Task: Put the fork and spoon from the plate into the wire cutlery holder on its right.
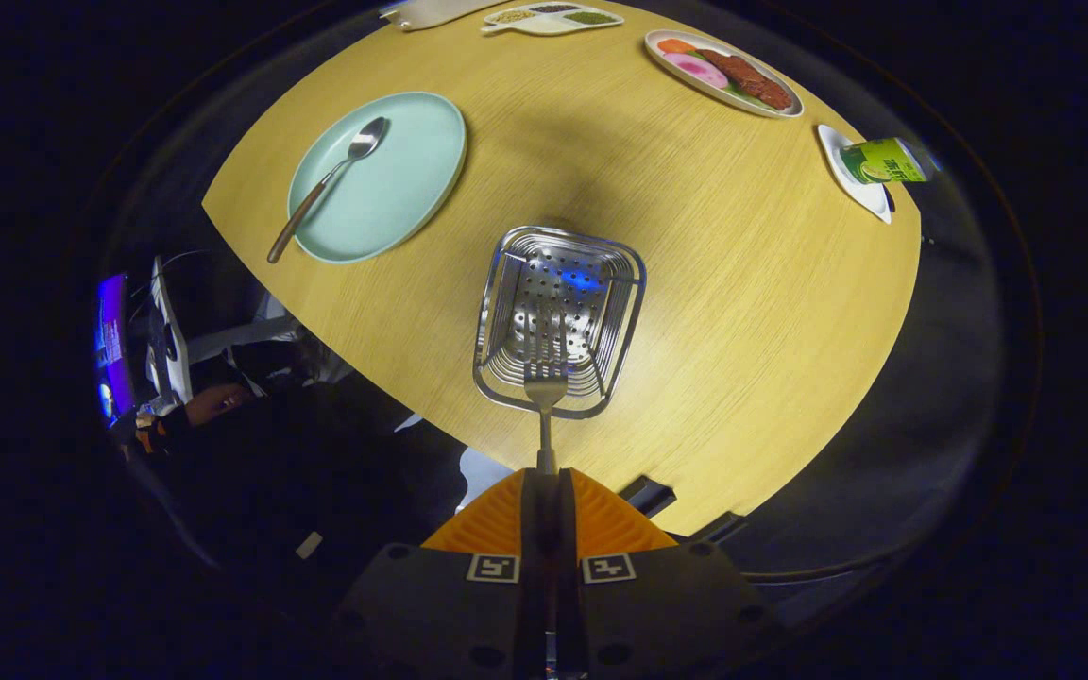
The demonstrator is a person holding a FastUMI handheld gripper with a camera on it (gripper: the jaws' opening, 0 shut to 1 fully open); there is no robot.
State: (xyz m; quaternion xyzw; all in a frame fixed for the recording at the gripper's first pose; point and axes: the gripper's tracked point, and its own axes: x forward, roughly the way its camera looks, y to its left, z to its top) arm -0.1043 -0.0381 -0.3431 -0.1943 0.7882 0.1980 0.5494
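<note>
Orange fingers (547,477) pinch the handle of the fork (544,401), whose tines hang over the near rim of the wire cutlery holder (558,316) just ahead on the wooden worktop (742,312). Beyond, to its left, the spoon (327,184) lies on the pale green plate (402,179).

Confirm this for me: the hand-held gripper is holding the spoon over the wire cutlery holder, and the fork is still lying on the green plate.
The two utensils are swapped. In the gripper view, the hand-held gripper is shut on the fork, its tines hanging over the wire cutlery holder, while the spoon still lies on the green plate.
</note>
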